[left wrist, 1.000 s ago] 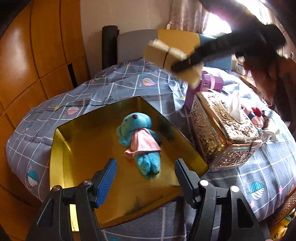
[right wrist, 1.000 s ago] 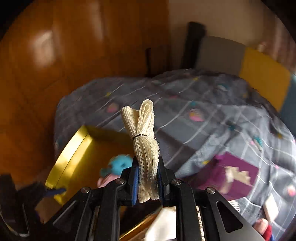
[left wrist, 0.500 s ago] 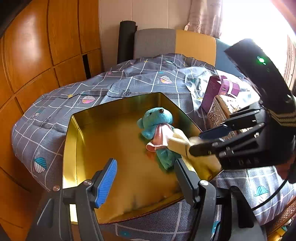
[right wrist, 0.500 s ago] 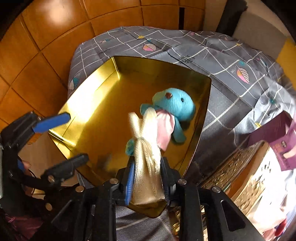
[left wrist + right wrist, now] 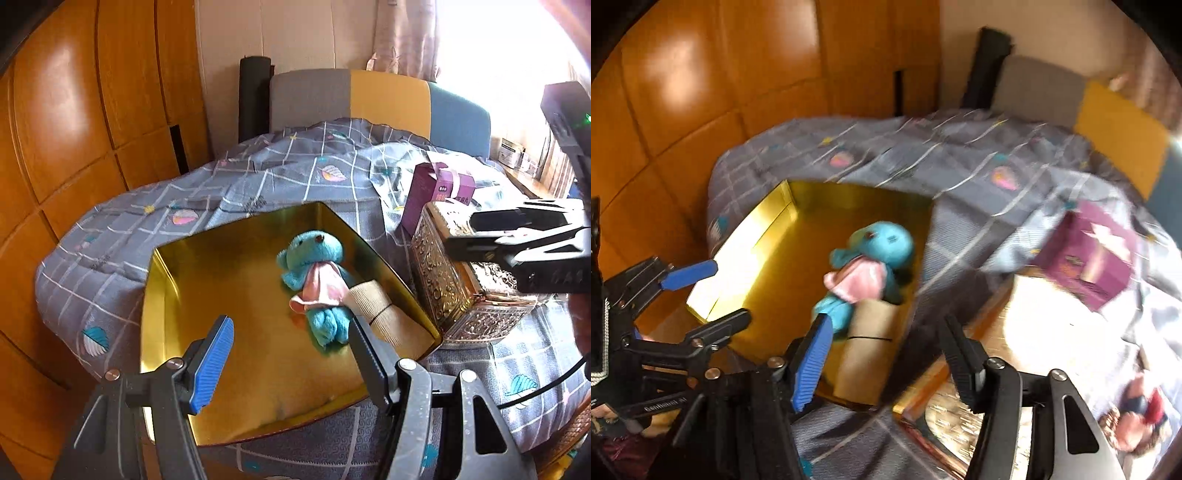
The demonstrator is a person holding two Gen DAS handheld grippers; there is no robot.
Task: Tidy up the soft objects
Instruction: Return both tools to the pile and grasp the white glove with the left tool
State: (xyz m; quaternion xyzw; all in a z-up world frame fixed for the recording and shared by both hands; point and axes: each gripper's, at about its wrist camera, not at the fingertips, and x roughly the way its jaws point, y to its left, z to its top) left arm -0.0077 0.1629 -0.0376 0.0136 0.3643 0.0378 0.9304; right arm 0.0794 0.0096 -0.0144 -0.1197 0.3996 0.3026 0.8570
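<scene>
The left gripper hangs over the gold tray with jaws apart and empty. Inside, by the right wall, lie the blue plush bear and the cream cloth bundle — two stowed. The right gripper is spread, empty. Only the right wrist view shows small toys on the bed's right edge — probably left.

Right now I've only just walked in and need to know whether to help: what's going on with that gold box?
A person with a gripper in each hand is sorting soft things into the gold box on the bed. A blue teddy lies inside, and a tied cream cloth roll lies beside it against the box's right wall. The right gripper is open above that corner, holding nothing. The left gripper is open too, over the box's near edge. A brass tissue box stands just right of the gold box.
</scene>
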